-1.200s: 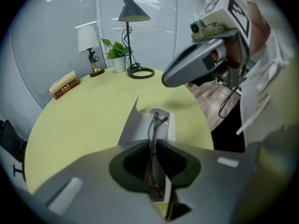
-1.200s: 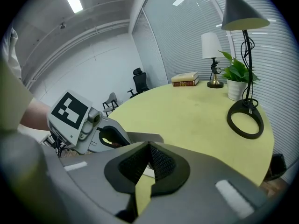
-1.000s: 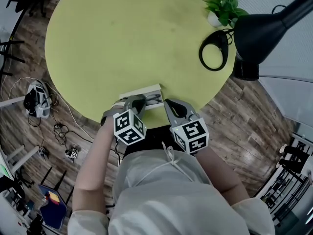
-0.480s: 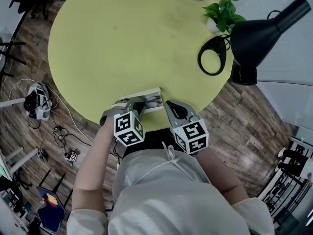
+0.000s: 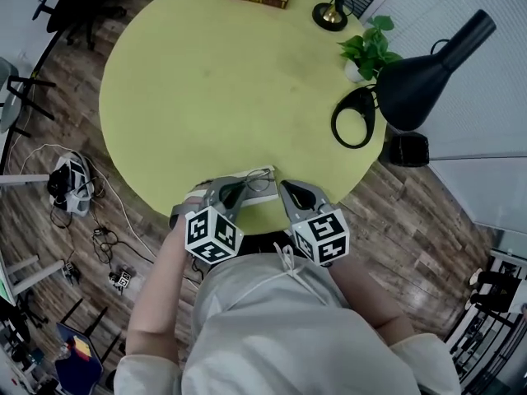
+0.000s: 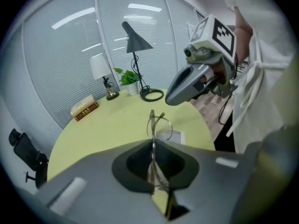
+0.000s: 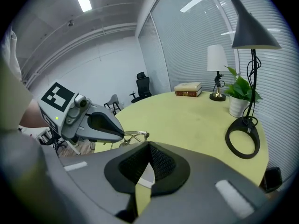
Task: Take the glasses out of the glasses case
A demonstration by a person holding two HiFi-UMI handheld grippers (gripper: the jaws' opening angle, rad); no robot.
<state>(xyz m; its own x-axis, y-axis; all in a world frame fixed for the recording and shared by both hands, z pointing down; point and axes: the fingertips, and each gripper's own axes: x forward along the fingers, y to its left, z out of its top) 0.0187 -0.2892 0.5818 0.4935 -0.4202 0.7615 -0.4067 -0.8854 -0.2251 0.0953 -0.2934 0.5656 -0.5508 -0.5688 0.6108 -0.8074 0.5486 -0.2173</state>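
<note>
Left gripper [image 6: 153, 141]: we see its jaws pressed together on the thin metal frame of the glasses [image 6: 152, 122], which stand up out of the tips.
Right gripper [image 7: 149, 144]: its jaws meet at the tips with nothing between them; it sits just beside the left one.
Glasses: lifted clear of the glasses case [image 6: 180, 136], just above it, near our edge of the table [image 5: 230, 81].
Glasses case: white, open, lying flat under both grippers.
Step in hand: we judge the lift-out to be nearly done; what remains is carrying the glasses clear and setting them down.
How to do it well: we keep the pinch light on the frame, never on a lens, and move away slowly and level.
Watch for: the thin wire twisting or slipping in the pinch; the temples catching the case rim.
</note>
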